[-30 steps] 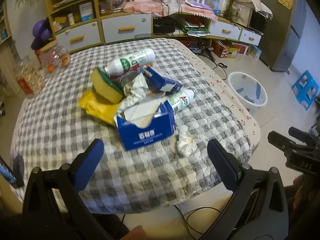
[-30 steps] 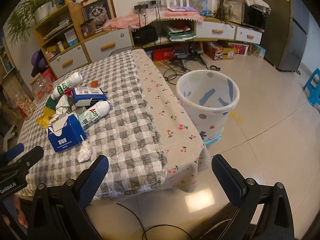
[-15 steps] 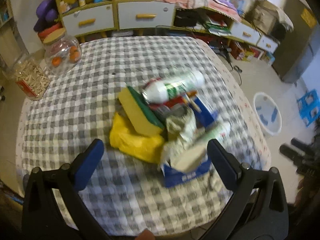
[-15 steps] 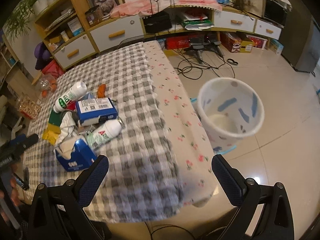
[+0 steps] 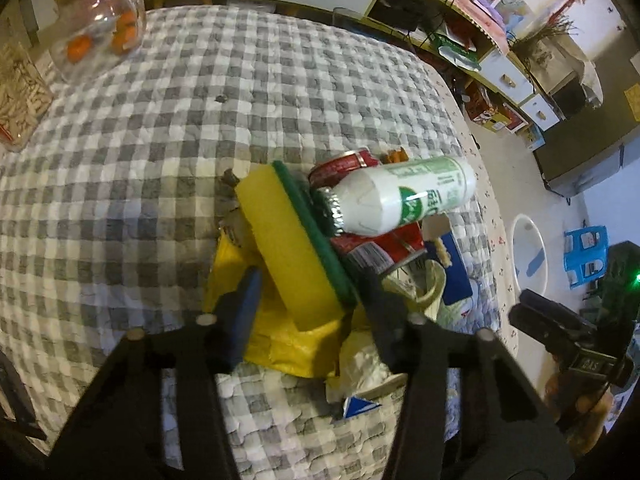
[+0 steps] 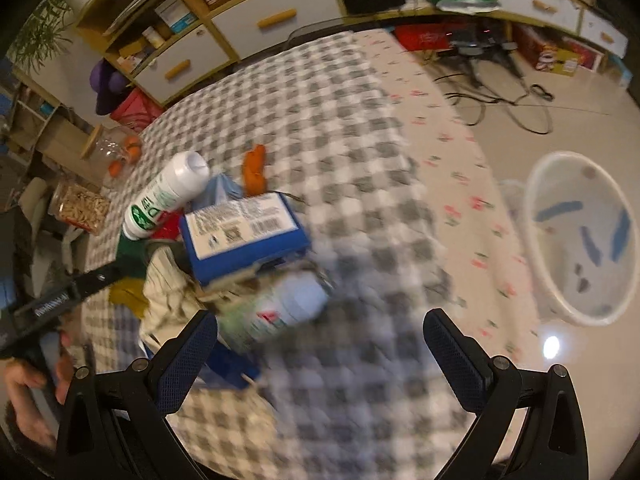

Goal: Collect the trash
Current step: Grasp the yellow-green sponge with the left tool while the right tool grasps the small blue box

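A heap of trash lies on the checked tablecloth (image 5: pixel 160 160). My left gripper (image 5: pixel 310 300) has its fingers on either side of a yellow and green sponge (image 5: pixel 296 240), closed in around it above a yellow bag (image 5: pixel 280 340). Behind lie a white bottle (image 5: pixel 404 200) and a red can (image 5: pixel 384 244). My right gripper (image 6: pixel 320 352) is open and empty above a second, blurred bottle (image 6: pixel 280 308) and a blue box (image 6: pixel 244 232). The white bin (image 6: pixel 580 240) stands on the floor to the right.
A glass jar with oranges (image 5: pixel 96 28) and a jar of snacks (image 5: pixel 16 96) stand at the table's far left. An orange peel (image 6: pixel 254 172) lies behind the box. Drawers and shelves (image 6: pixel 240 28) line the wall. Cables (image 6: pixel 512 104) lie on the floor.
My left gripper has dropped down onto the heap and narrowed around the sponge. My right gripper has swung left and down over the table, toward the bottle and box.
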A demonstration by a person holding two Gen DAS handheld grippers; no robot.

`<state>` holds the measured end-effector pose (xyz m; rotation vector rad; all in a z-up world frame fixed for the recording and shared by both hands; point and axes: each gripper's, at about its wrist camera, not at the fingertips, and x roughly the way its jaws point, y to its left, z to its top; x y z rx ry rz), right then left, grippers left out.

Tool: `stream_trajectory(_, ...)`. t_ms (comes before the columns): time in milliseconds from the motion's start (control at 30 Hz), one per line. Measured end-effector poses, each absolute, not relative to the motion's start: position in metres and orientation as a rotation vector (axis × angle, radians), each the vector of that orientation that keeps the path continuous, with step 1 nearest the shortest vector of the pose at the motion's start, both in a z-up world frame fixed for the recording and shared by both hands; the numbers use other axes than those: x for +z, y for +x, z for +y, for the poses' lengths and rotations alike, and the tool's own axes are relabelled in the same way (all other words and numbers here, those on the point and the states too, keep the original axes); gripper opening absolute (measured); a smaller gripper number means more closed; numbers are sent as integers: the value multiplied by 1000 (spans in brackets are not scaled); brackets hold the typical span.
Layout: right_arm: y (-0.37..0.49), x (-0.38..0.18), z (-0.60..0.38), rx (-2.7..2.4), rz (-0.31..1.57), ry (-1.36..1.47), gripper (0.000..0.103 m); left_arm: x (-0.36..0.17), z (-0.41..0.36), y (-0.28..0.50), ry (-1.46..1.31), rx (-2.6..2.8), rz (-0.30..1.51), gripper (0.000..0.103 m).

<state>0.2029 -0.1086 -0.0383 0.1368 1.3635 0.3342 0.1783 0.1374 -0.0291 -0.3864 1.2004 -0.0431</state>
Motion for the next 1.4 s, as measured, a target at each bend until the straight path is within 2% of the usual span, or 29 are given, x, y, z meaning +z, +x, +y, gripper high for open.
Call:
stream_trajectory(200,221,-50,-73,458,1377,145,103,-22,146,173,-410,-60,1171,35)
stream_trajectory(533,244,-80,-42,482,1419,113,103,-7,174,156,-398,-20,1091,34)
stream_trajectory(800,244,-81,-27,421,1388,7,103,-3,178,153,-393,-17,1070,34)
stream_trajectory(1067,241,-58,-49,444,1343,81,74,12,166,151,-401,-31,1017,33)
stream_trajectory(1233,239,-45,-64,436,1309,123,60,17,152,157,-394,-44,998,33)
stream_trajectory(1333,240,-40,-74,380,1294,114,45,18,146,159,-390,-48,989,33)
stream_trajectory(1400,242,-41,-84,349,1294,122,44,18,143,160,-389,-54,984,33)
